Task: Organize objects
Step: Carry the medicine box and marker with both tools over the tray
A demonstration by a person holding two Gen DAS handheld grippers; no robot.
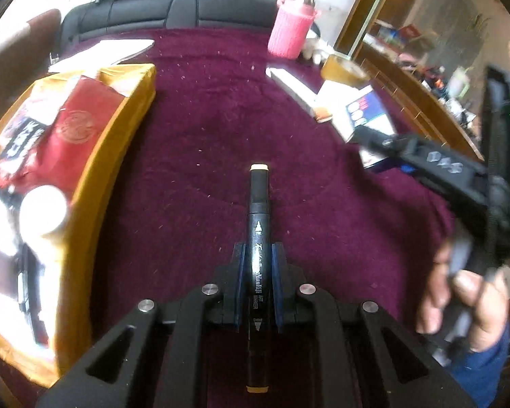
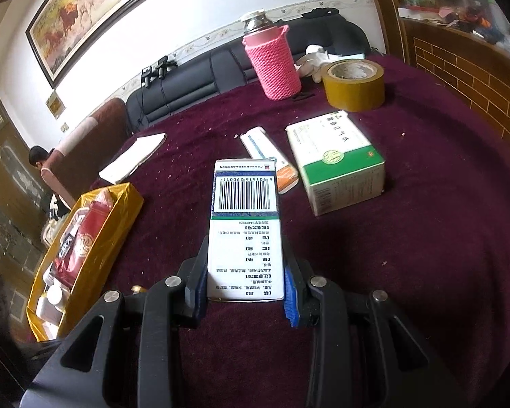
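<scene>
Nearest the left gripper (image 1: 257, 272): black marker (image 1: 258, 210), clamped lengthwise between the pads above the maroon cloth (image 1: 204, 129). Right gripper (image 2: 244, 285): fingers closed on a barcoded medicine box (image 2: 244, 224). Left of both: yellow bag (image 2: 85, 238), partly filled. Farther: green box (image 2: 336, 159), tube (image 2: 268, 156), tape roll (image 2: 353, 85), pink-sleeved flask (image 2: 275, 64). Risk: the bag's soft rim may fold, spilling either item.

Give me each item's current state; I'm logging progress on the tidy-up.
left gripper: shut on the black marker.
right gripper: shut on the barcode box.
yellow bag: open, already holding packets and bottles.
green-and-white box: lying flat on the cloth.
tube: lying flat beside it.
tape roll: resting flat.
pink-sleeved flask: upright.
</scene>
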